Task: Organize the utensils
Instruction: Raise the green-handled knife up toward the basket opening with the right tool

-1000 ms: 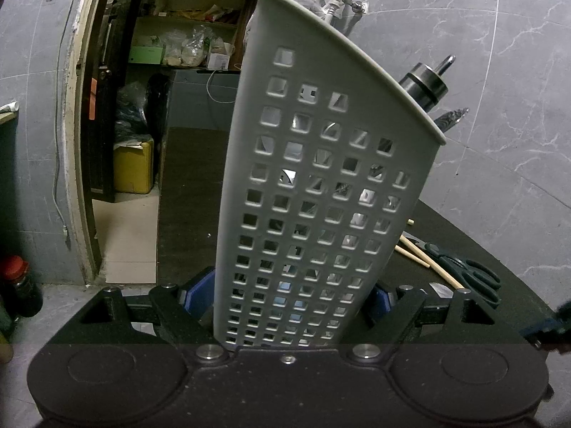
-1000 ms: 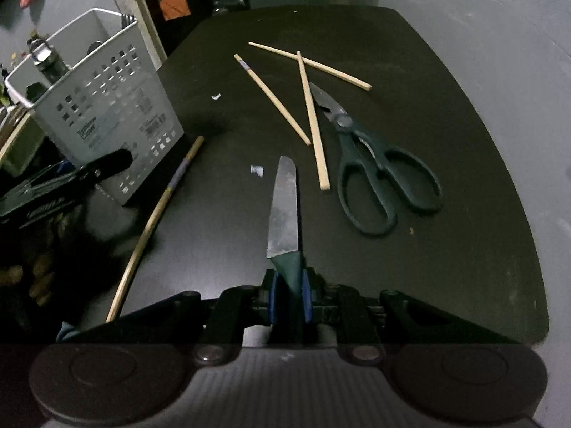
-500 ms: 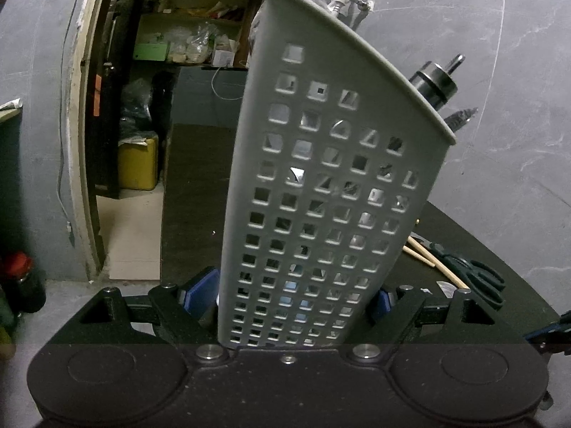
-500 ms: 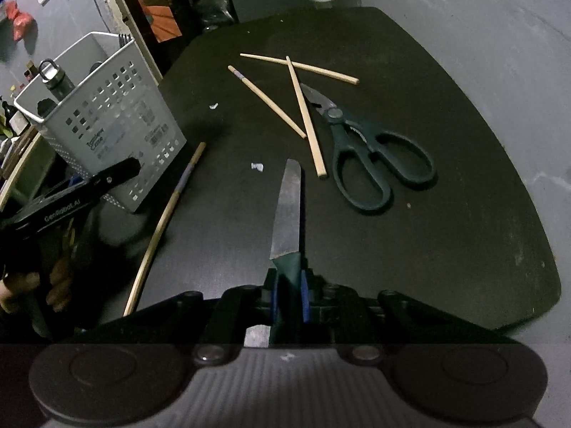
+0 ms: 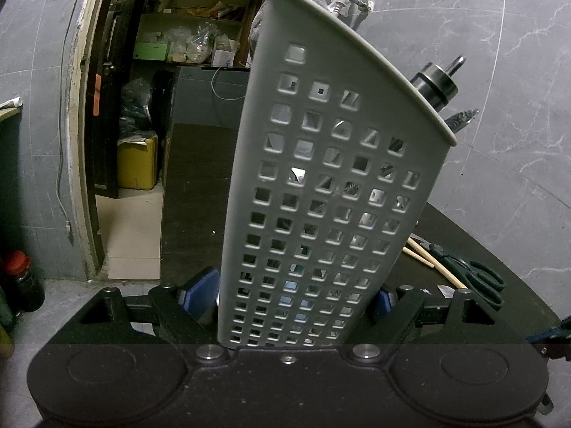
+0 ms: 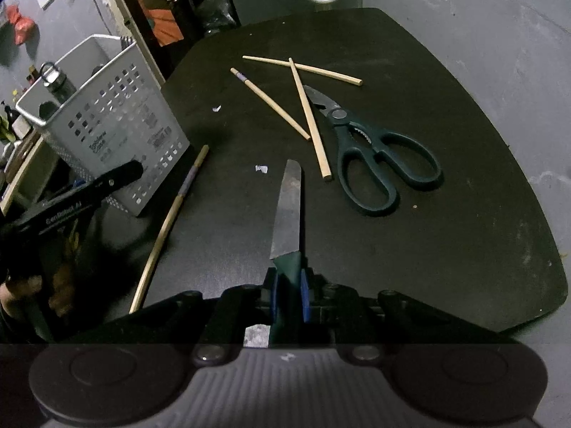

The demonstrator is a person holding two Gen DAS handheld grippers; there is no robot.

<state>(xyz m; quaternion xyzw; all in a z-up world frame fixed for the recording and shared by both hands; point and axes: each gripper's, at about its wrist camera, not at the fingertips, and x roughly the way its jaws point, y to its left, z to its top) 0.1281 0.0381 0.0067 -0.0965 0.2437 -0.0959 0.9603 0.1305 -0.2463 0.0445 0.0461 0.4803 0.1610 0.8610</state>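
Two grippers are engaged. Left gripper (image 5: 296, 297): jaws spread wide and clamped against both sides of the perforated grey basket (image 5: 321, 196), which fills the centre of the left wrist frame and tilts right; a steel-capped utensil (image 5: 433, 83) protrudes at its upper right rim. Right gripper (image 6: 288, 294): jaws nearly closed on the dark green handle of the knife (image 6: 287, 210), blade pointing up-frame. Scissors (image 6: 371, 157) lie on the black table (image 6: 464, 249) at centre right, touching one of three chopsticks (image 6: 307, 107); a fourth chopstick (image 6: 171, 221) lies at lower left.
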